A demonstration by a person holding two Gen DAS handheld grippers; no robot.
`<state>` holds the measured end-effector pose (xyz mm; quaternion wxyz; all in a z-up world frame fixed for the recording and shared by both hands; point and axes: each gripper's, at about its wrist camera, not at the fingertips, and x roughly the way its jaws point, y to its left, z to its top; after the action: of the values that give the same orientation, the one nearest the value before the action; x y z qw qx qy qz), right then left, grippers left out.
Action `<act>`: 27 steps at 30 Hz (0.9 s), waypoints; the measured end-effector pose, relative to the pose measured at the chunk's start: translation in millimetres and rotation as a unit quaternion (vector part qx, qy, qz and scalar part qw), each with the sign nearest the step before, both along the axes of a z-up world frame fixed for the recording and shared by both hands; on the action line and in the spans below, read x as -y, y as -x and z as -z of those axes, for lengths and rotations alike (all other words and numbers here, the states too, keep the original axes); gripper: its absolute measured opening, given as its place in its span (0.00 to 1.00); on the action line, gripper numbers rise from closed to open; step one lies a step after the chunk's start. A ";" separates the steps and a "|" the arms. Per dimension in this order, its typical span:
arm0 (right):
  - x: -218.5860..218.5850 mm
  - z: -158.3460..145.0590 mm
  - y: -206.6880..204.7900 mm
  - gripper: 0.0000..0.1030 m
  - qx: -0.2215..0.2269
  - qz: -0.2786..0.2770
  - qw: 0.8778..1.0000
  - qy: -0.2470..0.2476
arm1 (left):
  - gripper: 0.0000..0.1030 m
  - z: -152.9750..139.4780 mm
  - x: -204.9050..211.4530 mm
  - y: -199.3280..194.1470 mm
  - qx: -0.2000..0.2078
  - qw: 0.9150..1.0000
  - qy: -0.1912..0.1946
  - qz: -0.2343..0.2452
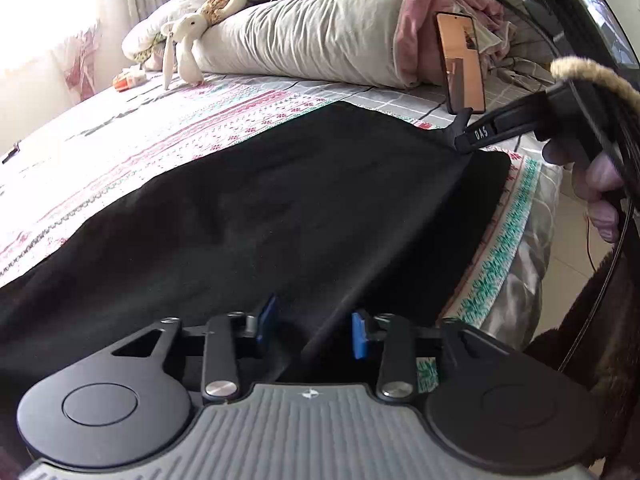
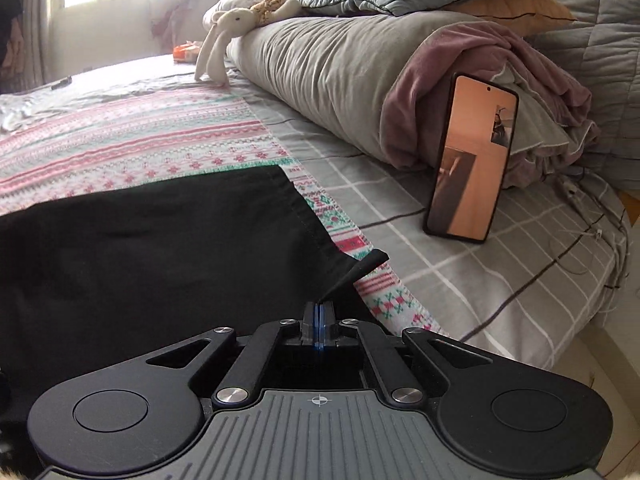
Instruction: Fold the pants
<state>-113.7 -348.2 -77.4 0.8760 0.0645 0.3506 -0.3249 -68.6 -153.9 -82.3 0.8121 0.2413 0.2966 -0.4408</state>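
Black pants (image 1: 248,216) lie spread across a bed (image 2: 460,276), on a patterned blanket (image 2: 132,148) of pink and green bands that covers a grey checked sheet. The left gripper (image 1: 316,328) sits low over the near part of the cloth with its jaws spread; the blue pads (image 1: 267,316) stand well apart, with a ridge of black fabric running up between them but not pinched. The right gripper (image 2: 319,312) has its jaws pressed together on a corner of the pants, and a small dark tip of cloth pokes out past the pads, lifted just off the blanket. In the left wrist view the right gripper (image 1: 460,140) reaches in from the right, held by a hand (image 1: 592,184), nipping the far edge of the pants beside the hem. A phone (image 2: 470,160) stands upright on the sheet with its screen lit, leaning against a heap of pink and grey bedding (image 2: 500,80). A long grey pillow (image 2: 320,60) lies along the far side of the bed, and a white stuffed rabbit (image 2: 224,36) hangs over its end. Well apart from the pants, a small orange item (image 2: 185,51) rests near the window side.
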 end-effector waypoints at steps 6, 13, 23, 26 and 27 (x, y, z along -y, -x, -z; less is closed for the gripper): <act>-8.9 3.8 9.2 0.00 -0.016 0.006 1.000 0.016 | 0.38 2.2 -3.4 8.6 0.003 1.000 -0.002 0.010; -21.8 9.0 12.1 0.00 -0.044 0.010 0.998 0.038 | 0.32 0.5 -15.6 15.7 0.010 1.000 -0.010 0.027; -17.6 11.6 10.8 0.07 -0.055 0.022 0.998 0.018 | 0.37 -4.8 -20.4 10.7 -0.025 0.999 -0.005 0.045; -10.8 1.4 15.6 0.37 -0.027 0.028 0.999 -0.002 | 0.62 -17.9 -29.7 -3.8 -0.060 0.997 0.028 0.041; -8.8 -3.3 18.0 0.54 -0.013 0.034 0.999 -0.005 | 0.67 -23.0 -33.4 -9.1 -0.061 0.997 0.038 0.031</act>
<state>-131.6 -339.4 -74.1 0.8593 0.0764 0.3614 -0.3537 -59.5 -120.5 -59.3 0.7870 0.1920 0.3213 -0.4905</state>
